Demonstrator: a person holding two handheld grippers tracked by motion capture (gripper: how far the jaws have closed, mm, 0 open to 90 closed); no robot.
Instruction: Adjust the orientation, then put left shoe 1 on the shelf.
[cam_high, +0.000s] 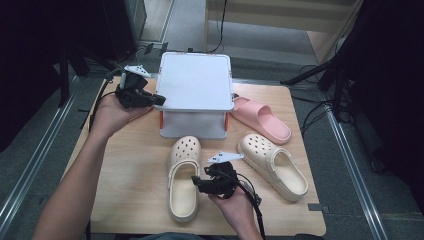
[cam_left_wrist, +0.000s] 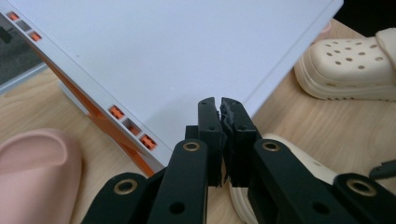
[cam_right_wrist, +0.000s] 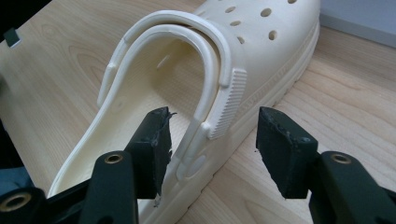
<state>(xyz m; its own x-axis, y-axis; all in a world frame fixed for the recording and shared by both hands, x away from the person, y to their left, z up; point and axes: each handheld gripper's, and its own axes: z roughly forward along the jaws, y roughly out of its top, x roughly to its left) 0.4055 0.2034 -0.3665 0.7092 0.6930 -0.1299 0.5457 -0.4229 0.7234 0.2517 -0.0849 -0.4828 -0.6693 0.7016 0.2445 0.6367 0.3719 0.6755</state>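
A cream clog (cam_high: 184, 176) lies at the front middle of the table, toe toward the white rack (cam_high: 195, 80). My right gripper (cam_high: 198, 183) stands open astride its right side wall. In the right gripper view one jaw is inside the clog (cam_right_wrist: 243, 51) and the other outside, with the heel strap (cam_right_wrist: 205, 70) and its pivot between them and the pads not pressing. A second cream clog (cam_high: 274, 166) lies to the right. My left gripper (cam_high: 159, 99) hovers at the rack's left edge. Over the rack top (cam_left_wrist: 177, 51), that gripper (cam_left_wrist: 219, 103) is shut on nothing.
A pink slide (cam_high: 262, 117) lies right of the rack. In the left gripper view a pink slide (cam_left_wrist: 37, 168) rests on the table beside the rack's orange-slotted edge (cam_left_wrist: 116, 112). A small dark patch (cam_high: 315, 206) marks the front right of the tabletop (cam_high: 135, 165).
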